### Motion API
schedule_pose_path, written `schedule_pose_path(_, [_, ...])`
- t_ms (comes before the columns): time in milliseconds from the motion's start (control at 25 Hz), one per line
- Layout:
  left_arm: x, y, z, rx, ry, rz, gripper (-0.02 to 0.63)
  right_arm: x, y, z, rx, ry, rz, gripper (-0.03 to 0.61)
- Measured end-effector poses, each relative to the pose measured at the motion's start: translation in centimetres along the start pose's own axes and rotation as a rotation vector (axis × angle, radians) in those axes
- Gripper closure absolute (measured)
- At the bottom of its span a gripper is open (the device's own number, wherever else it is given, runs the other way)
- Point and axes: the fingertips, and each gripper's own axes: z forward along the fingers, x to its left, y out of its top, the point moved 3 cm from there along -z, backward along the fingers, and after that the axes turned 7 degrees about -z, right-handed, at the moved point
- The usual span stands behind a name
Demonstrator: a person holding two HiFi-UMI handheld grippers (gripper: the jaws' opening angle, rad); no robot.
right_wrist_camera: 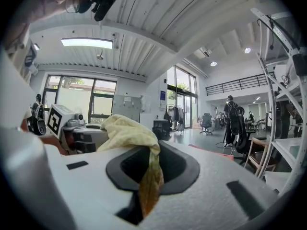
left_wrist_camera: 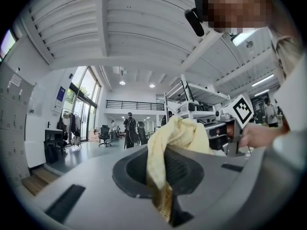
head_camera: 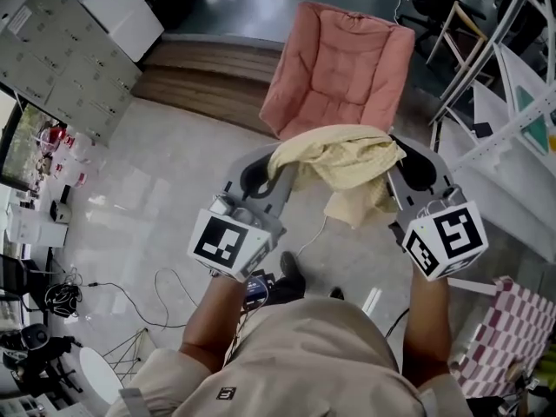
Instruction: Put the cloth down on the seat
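**Now: crumpled pale-yellow fabric cloth held up between two hand-held grippers, short of the pink padded armchair seat**

Here the left hand-held gripper has its jaws all but together, pinching one edge of the cloth. In the left gripper view, the yellow fabric runs down into the thin slot between the jaws of that hand-held gripper and bunches up just beyond their tips. The right hand-held gripper is closed on the opposite edge. In the right gripper view, a fold of the cloth drops into the narrow gap between its jaws and is squeezed there.

The cloth spans from one hand-held gripper to the other in a loose, rumpled heap. A longer tail hangs below it, closer to the right hand-held gripper than to the left. It is held in the air and rests on nothing.

The seat lies ahead of both hand-held grippers, past their jaw tips and lower down. In the head view the cloth overlaps the seat's front edge, but I cannot tell whether it is actually above the cushion.

A pale glossy tiled floor lies beneath both hand-held grippers. A white metal shelving rack stands off to the right of the right hand-held gripper. The person's bare forearms reach back from the hand-held grippers.
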Motion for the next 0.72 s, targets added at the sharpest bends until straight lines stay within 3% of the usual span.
schedule_pose_path(720, [8.3,1.6,-1.1,-0.056,-0.080,-0.008,0.584,3.5,2.7,6.6,0.020,-0.074,-0.043,0.541])
